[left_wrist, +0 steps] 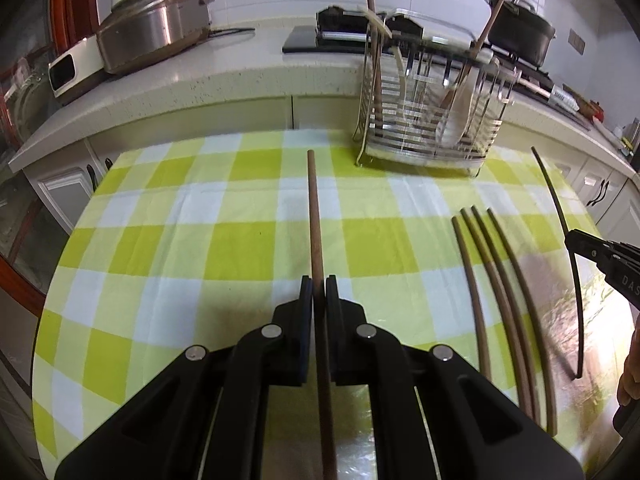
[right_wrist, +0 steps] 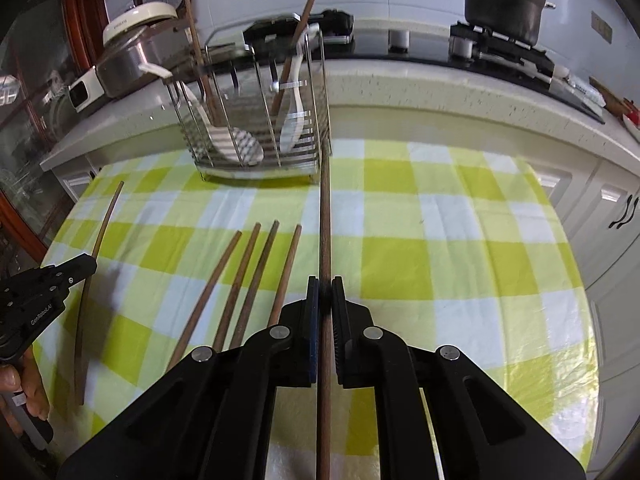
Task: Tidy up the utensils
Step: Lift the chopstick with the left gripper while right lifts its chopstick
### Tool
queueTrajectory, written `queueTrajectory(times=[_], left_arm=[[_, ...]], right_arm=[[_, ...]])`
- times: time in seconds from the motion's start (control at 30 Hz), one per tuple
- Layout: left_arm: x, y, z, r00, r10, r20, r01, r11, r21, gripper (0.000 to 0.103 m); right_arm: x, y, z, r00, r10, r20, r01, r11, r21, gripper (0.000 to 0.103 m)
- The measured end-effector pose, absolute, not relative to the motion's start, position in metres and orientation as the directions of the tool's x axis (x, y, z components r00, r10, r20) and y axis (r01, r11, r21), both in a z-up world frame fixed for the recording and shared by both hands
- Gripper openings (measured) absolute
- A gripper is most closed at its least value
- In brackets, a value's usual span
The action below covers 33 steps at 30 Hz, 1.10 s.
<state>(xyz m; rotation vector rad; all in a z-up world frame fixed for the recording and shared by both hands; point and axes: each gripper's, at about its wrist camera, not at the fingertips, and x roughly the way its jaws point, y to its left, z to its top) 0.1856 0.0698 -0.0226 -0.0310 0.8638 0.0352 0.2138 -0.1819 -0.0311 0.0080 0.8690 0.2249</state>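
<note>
Evidently each gripper I ran was clamped on one brown wooden chopstick: left gripper (left_wrist: pixel 319 288), right gripper (right_wrist: pixel 325 290). Four more chopsticks (right_wrist: pixel 244 280) lay lower left on the checked cloth (right_wrist: pixel 440 240). I judged them light, stiff, slippery; best held mid-shaft. Steel rack (right_wrist: pixel 256 120) stood upper left.

Your bench cloth (left_wrist: pixel 200 248) is a check of lime green, pale yellow-green and white squares. The chopstick (left_wrist: pixel 315 216) in your left gripper (left_wrist: pixel 319 292) is reddish brown, as is the one (right_wrist: pixel 325 220) in your right gripper (right_wrist: pixel 325 292); both grippers are black with dark blue pads. The four loose chopsticks (right_wrist: pixel 248 276) beside them are the same brown. The rack (right_wrist: pixel 256 120) is shiny silver wire holding white spoons. Behind, the counter (left_wrist: pixel 240 76) is cream with dark speckles, and the pot (right_wrist: pixel 502 0) is black.
</note>
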Motion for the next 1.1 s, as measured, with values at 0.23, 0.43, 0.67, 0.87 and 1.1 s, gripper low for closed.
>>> queueTrajectory(times=[0.23,0.43,0.67,0.87,1.1], left_arm=[[0.173,0.072,0.008,0.715,-0.011,-0.699,-0.035,0.998,-0.051,0.006],[0.16,0.074,0.03,0.764,-0.035,-0.644,-0.021,0.997,-0.08,0.006],[0.149,0.076,0.046,0.794,-0.037,-0.606,-0.019,0.996,-0.086,0.006],[0.14,0.075,0.058,0.819,-0.034,-0.572,-0.017,0.996,-0.083,0.006],[0.135,0.071,0.066,0.835,-0.033,-0.55,-0.009,0.997,-0.075,0.006]], right_arm=[[0.202,-0.187,-0.001,0.675,0.206,-0.708,-0.195,0.976,0.098,0.009],[0.192,-0.189,0.019,0.71,0.206,-0.673,-0.196,0.976,0.092,0.009],[0.186,-0.191,0.027,0.725,0.207,-0.657,-0.196,0.976,0.091,0.009],[0.183,-0.192,0.029,0.731,0.209,-0.65,-0.196,0.976,0.093,0.009],[0.18,-0.193,0.031,0.738,0.207,-0.642,-0.193,0.977,0.092,0.009]])
